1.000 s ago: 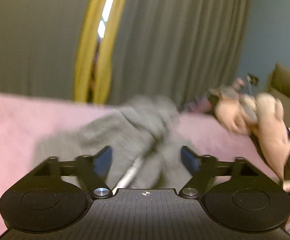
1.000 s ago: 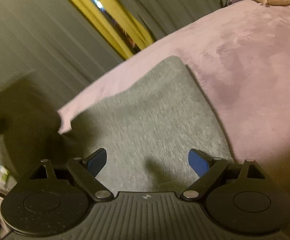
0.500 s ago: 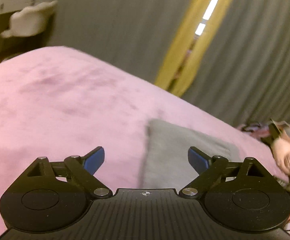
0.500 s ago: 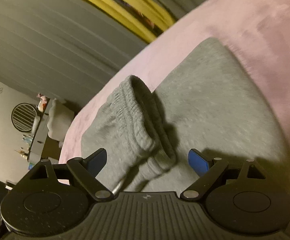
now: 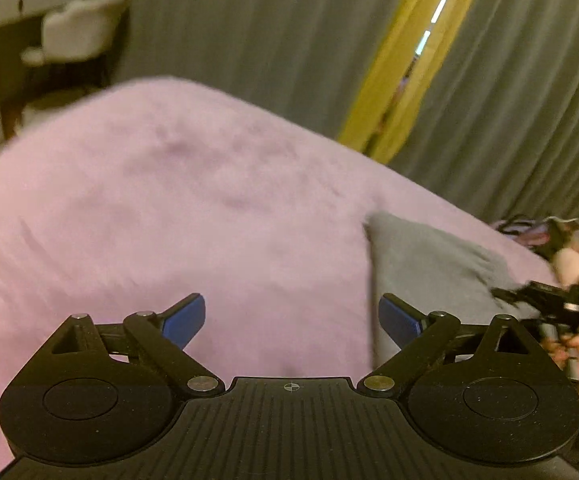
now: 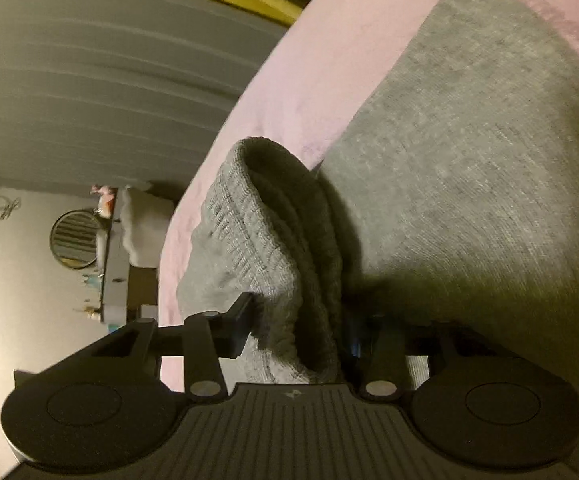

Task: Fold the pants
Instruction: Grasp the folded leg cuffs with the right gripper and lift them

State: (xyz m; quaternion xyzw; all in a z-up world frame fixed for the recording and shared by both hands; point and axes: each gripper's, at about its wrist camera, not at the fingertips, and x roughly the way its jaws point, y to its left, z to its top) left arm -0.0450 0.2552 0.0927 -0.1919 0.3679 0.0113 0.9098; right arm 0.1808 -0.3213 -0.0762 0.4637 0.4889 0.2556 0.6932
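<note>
1. Leftmost, the left gripper (image 5: 291, 316) hovers with its blue-padded fingers spread apart and holds nothing, above bare pink bedspread (image 5: 149, 216).
2. Just right of it, the grey pants (image 5: 429, 264) lie on the bedspread, one corner pointing toward the curtains (image 5: 249, 40).
3. Further right, the right gripper (image 6: 301, 332) is clamped on a bunched ribbed band (image 6: 265, 248), probably the waistband or a cuff, raised above the flat grey panel.
4. Progress, as I judge it: the pants look partly folded into a compact panel; the held end is not yet laid down and smoothed.
5. Room: wide open bedspread lies to the left; the bed edge and curtains are beyond, and soft toys (image 5: 577, 260) crowd the right.
</note>
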